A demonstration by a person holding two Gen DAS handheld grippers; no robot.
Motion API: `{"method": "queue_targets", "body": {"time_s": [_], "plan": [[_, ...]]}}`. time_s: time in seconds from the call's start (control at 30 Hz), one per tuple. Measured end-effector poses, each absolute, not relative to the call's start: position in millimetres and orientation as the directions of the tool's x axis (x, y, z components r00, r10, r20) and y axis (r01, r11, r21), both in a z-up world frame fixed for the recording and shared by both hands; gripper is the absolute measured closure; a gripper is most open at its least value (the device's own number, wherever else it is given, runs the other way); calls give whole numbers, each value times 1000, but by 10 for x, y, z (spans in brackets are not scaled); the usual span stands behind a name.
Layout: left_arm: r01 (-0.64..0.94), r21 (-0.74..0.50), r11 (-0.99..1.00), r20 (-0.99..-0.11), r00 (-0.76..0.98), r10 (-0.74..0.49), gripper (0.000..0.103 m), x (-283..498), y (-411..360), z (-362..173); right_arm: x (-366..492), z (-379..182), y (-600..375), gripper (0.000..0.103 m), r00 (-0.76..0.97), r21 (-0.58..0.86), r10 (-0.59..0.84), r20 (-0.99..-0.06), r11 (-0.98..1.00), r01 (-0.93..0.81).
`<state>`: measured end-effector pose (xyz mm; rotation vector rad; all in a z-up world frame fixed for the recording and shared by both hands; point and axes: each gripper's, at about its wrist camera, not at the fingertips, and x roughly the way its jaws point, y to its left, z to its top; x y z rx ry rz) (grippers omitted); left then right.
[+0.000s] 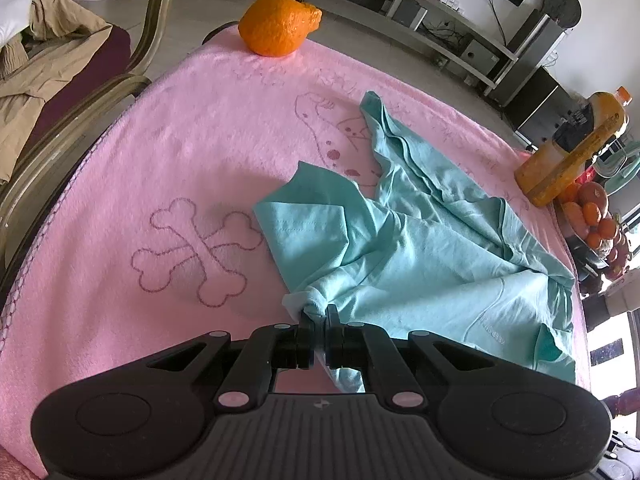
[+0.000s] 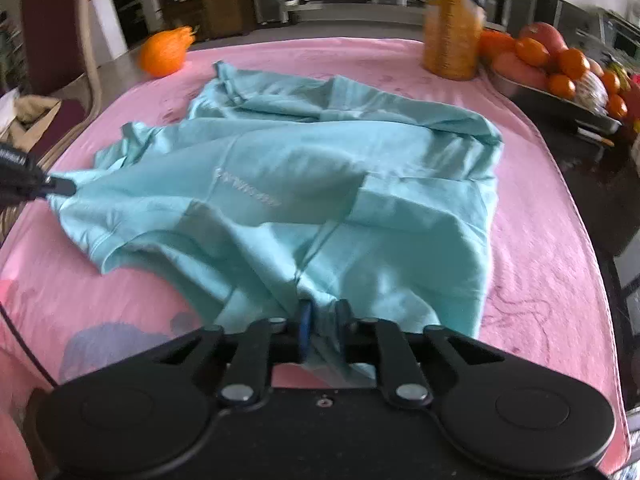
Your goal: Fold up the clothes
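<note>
A teal T-shirt (image 1: 420, 240) lies crumpled on a pink towel (image 1: 168, 152) that covers the table; it also shows in the right wrist view (image 2: 320, 168). My left gripper (image 1: 318, 314) is shut on a bunched edge of the shirt at its near left side. The left gripper also shows at the left edge of the right wrist view (image 2: 60, 186), pinching the shirt's left corner. My right gripper (image 2: 324, 312) is shut on the shirt's near edge, with fabric bunched between its fingers.
An orange (image 1: 278, 26) sits at the towel's far edge, also in the right wrist view (image 2: 166, 52). A juice bottle (image 1: 572, 148) and a tray of fruit (image 2: 560, 68) stand at the right. A chair (image 1: 80, 100) with a beige garment is at the left.
</note>
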<state>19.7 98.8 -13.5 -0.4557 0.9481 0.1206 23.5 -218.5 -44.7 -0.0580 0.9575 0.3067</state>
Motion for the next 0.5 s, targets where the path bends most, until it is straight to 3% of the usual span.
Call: {"method": "queue_targets", "body": {"time_s": [0.1,0.27,0.5], "plan": [[-298,-323,898,-807,582,-97,100,196,995,-135,244,-362,-2309,98,572,129,231,-787,968,-214],[-318,-330,889,-815,571,-98,100,203,1019,-158,344,27,-2936,98,658,414,333,-675,910,-36],[-326,-332,885,-832,544,-112,100,205,975,-206,490,232,-3813,98,759,570,247,-602,799,191]]}}
